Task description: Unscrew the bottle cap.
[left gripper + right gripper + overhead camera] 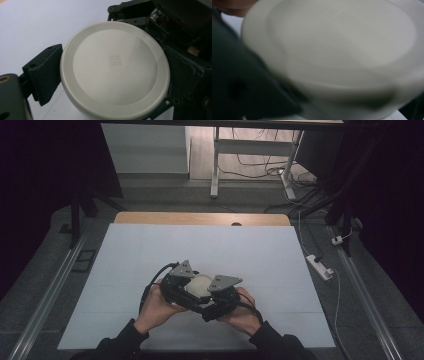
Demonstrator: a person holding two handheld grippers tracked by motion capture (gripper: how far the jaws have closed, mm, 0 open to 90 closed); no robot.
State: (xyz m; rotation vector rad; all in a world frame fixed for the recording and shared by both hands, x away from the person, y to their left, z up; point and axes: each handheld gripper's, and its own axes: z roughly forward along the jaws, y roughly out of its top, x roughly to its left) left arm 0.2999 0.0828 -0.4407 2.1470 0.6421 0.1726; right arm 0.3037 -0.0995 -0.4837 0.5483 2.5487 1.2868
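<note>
From the high view we see 2 hands at the near edge of the desk [150, 250], a little left of its middle, each holding a gripper; the left gripper [186, 289] and the right gripper [214, 299] face each other with a round white bowl [199, 284] between them, base turned up toward the camera. The bowl sits above the white desk cover, near its front edge and well apart from the far corners. In the left gripper view we look straight at the bowl's underside [115, 68], a flat ring with a small square mark at its centre; 1 black jaw presses against its left rim and the other lies against its right side, so this claw holds the bowl. The right gripper [175, 37] crowds in behind. In the right gripper view the bowl [342, 50] is blurred and very close, a dark jaw lying over its lower left rim; we cannot tell whether this claw grips it.
</note>
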